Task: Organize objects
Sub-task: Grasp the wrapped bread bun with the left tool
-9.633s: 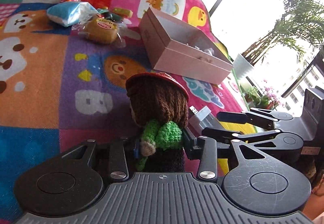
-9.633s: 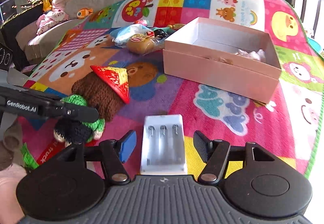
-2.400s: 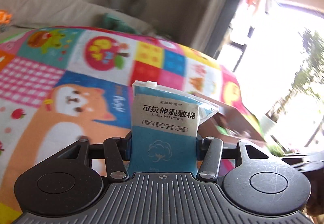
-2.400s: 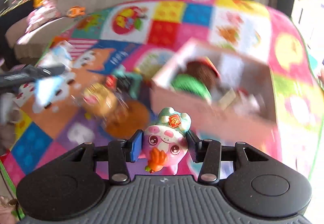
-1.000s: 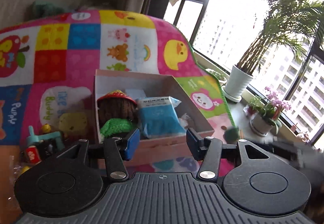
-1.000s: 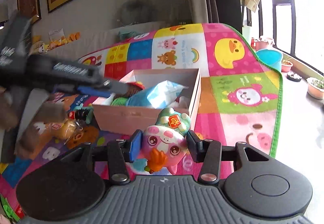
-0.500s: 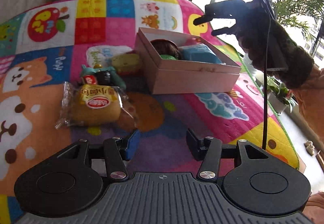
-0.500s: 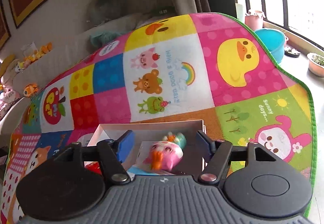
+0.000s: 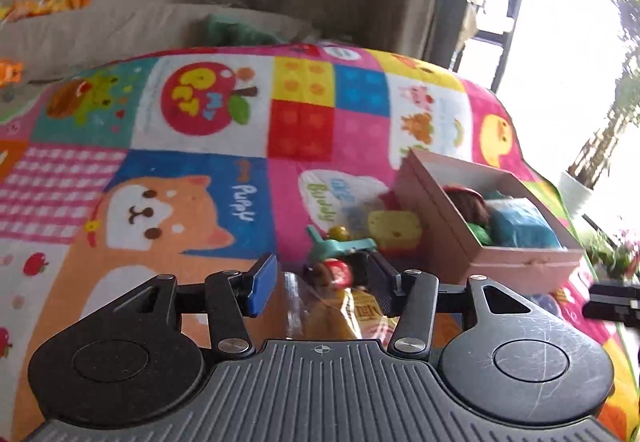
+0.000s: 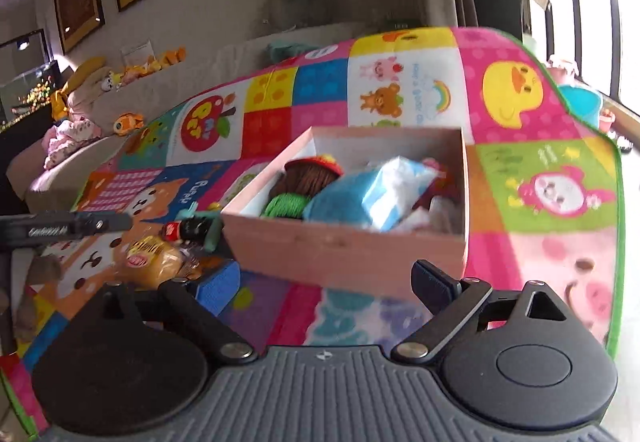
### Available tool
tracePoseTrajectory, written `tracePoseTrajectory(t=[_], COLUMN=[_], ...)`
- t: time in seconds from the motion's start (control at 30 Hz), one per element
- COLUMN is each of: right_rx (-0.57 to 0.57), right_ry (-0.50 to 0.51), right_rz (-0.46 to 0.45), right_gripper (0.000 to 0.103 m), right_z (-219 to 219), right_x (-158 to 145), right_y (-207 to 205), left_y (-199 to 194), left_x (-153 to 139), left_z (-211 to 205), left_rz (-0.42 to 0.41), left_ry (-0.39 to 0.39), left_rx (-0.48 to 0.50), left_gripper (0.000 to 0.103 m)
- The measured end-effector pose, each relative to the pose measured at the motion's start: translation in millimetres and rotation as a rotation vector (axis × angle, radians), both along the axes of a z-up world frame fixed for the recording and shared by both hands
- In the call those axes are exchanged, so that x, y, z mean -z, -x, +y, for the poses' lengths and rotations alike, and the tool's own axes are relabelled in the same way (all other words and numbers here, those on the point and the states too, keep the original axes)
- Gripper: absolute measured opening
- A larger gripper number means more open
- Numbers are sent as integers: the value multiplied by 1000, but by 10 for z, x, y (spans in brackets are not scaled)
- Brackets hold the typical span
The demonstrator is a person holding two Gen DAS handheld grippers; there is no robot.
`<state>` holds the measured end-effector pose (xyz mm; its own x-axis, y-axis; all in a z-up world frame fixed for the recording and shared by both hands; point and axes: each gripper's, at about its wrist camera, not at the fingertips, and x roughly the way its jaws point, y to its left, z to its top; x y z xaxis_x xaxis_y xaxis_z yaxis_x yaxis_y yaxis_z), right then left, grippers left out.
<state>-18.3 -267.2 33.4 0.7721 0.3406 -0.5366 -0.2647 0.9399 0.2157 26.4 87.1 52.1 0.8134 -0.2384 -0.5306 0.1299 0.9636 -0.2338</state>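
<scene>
A pink box (image 10: 340, 246) stands on the colourful play mat (image 9: 192, 210). In it lie a knitted doll with a red hat (image 10: 312, 174), a blue wet-cotton pack (image 10: 360, 198) and a blurred pink toy (image 10: 436, 166). My right gripper (image 10: 328, 282) hangs just in front of the box. Its jaws are opening and nothing is between them. My left gripper (image 9: 322, 284) is open over a wrapped bun (image 9: 348, 314), which lies low between its fingers without being pressed. A small red-capped bottle (image 9: 336, 270) lies just beyond the bun.
A teal toy (image 9: 344, 242) and a yellow block (image 9: 394, 232) lie between the bun and the pink box (image 9: 440, 230). A sofa with plush toys (image 10: 100, 82) runs along the far side. The mat's green edge (image 10: 618, 202) and a window lie to the right.
The pink toy has left my right gripper and now lies in the box; that gripper has drawn back and spread wider. My left gripper has closed in on the bun.
</scene>
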Motion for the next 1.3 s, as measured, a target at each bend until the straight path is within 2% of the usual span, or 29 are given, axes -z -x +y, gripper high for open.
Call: tracePoseTrajectory(t=[0.1, 0.17, 0.2, 0.3, 0.33, 0.37, 0.47, 0.5, 0.53, 0.67, 0.8, 0.83, 0.9, 1.07, 1.13, 1.23, 1.3], right_rx=[41, 76, 89, 94, 94, 93, 83, 82, 81, 80, 76, 73, 61, 36, 31, 28, 31], right_ry=[-56, -68, -69, -88, -90, -88, -76, -71, -67, -60, -60, -59, -57, -43, -40, -34, -28], right_rz=[24, 28, 35, 46, 44, 45, 30, 25, 19, 4, 4, 3, -2, 2, 10, 19, 23], right_gripper=[93, 94, 94, 97, 98, 99, 99, 99, 99, 99, 99, 99, 100, 103, 103, 103, 103], right_z=[-24, -36, -43, -77, -79, -73, -42, -34, -24, -10, -8, -5, 7, 50, 58, 76, 87], right_x=[192, 301, 345, 375, 377, 387, 379, 375, 371, 358, 357, 357, 355, 357, 364, 373, 376], right_y=[161, 208, 209, 188, 190, 194, 223, 233, 243, 268, 277, 281, 291, 281, 273, 275, 268], left_y=[8, 111, 193, 485, 574, 669, 800, 796, 773, 476, 66, -17, -136, -187, -173, -164, -160], left_x=[120, 197, 223, 229, 208, 183, 88, 55, 23, -76, 76, 125, 164, 206, 240, 344, 367], left_z=[166, 154, 103, -206, -292, -407, -655, -710, -744, -795, -856, -838, -782, -823, -883, -989, -1006], left_rz=[76, 114, 128, 162, 158, 139, 48, 14, -7, -4, 94, 109, 136, 137, 135, 127, 110], left_ry=[100, 139, 146, 85, 50, -18, -260, -322, -351, -323, -371, -366, -308, -301, -324, -398, -397], left_rx=[-52, 5, 66, 303, 355, 388, 353, 322, 299, 318, 358, 369, 385, 394, 405, 413, 394], left_gripper=[52, 50, 50, 49, 49, 49, 49, 49, 49, 49, 51, 57, 61, 63, 68, 74, 72])
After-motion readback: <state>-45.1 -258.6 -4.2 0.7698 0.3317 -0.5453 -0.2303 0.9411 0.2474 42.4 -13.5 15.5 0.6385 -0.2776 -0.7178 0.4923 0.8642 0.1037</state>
